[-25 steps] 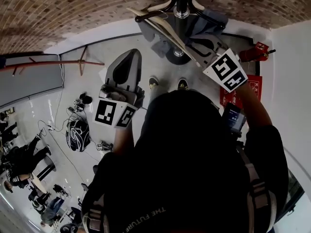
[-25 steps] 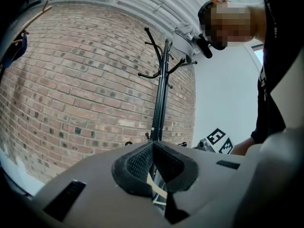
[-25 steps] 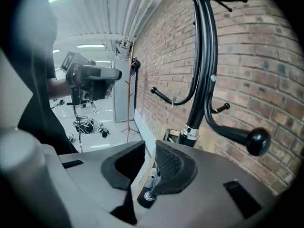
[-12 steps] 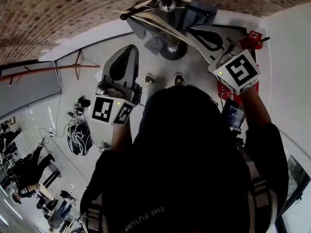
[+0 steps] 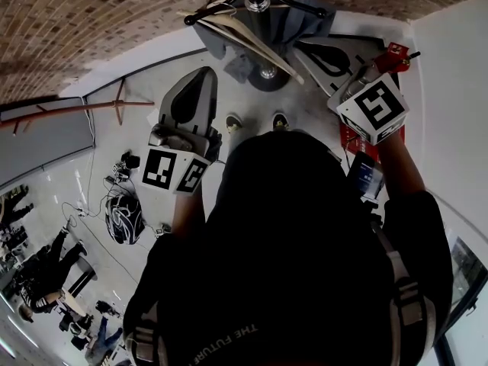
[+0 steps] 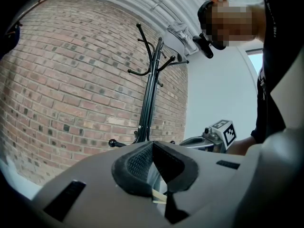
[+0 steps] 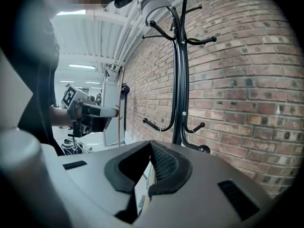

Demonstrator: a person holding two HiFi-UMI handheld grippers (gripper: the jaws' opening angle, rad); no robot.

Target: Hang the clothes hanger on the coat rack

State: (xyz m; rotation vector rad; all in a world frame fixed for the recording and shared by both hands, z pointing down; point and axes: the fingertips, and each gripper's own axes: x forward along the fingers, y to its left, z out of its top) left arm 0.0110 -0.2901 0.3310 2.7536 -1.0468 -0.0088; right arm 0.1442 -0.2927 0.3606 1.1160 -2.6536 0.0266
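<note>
The left tool (image 6: 152, 146) is held forward at 11 o'clock, jaws pressed together on nothing. The clothes hanger (image 5: 242, 35) is seen on the coat rack (image 5: 256, 4) at 12 o'clock, seemingly hooked. The right tool (image 7: 151, 145), likewise closed and empty, is raised at 1 o'clock; it is best drawn clear without the hanger being brushed.

black coat rack (image 6: 151, 89), red-brown brick wall (image 6: 71, 80), tan hanger (image 5: 252, 43)

Both arms are held out in front. The left gripper (image 6: 152, 150) and right gripper (image 7: 151, 150) have their jaws pressed together.
</note>
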